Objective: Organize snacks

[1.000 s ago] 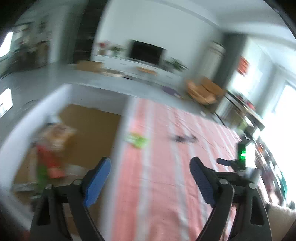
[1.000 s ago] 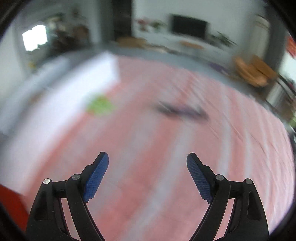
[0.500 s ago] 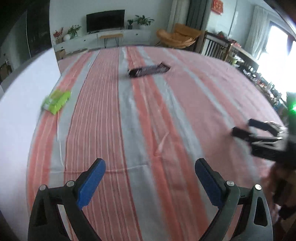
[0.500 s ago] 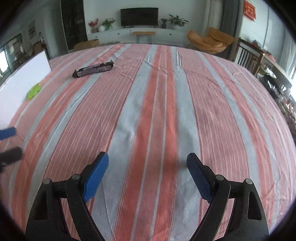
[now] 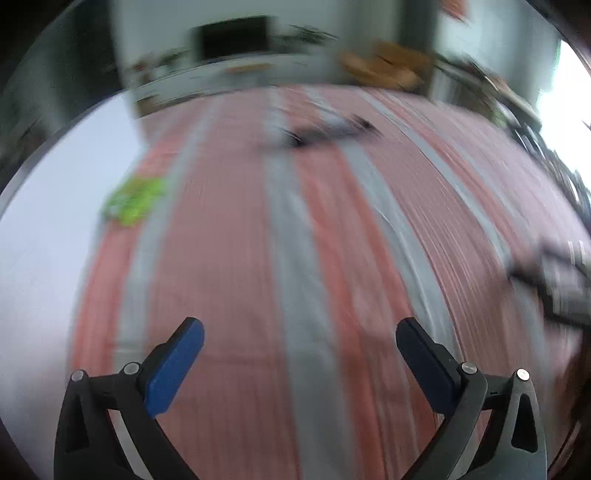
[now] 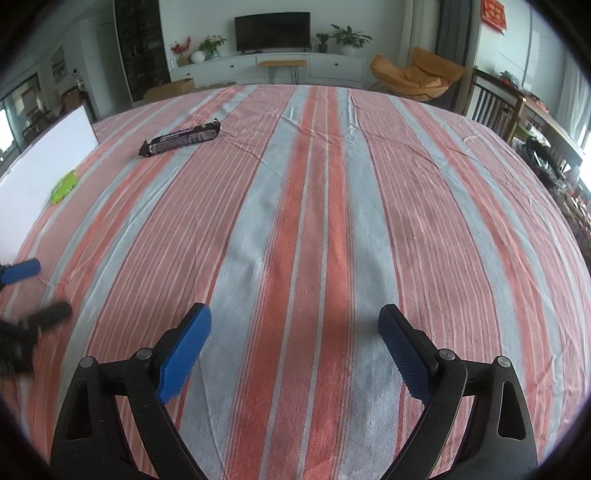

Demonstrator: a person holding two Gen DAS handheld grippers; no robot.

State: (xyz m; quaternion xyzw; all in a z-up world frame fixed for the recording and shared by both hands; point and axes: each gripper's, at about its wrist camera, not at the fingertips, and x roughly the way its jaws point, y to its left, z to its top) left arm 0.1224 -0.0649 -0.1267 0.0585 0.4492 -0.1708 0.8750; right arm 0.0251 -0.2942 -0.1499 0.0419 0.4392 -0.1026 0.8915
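Both grippers hung empty over the striped cloth point(image 6: 332, 221), the left gripper point(image 5: 299, 339) and right gripper point(image 6: 295, 325) still widening, probably readying a pickup; the dark bar point(image 6: 181, 138) and green packet point(image 6: 63, 188) lay upper left.

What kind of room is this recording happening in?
Most likely a home living room. Past the striped cloth holding a dark snack bar stand a television on a low white cabinet, potted plants and an orange lounge chair.
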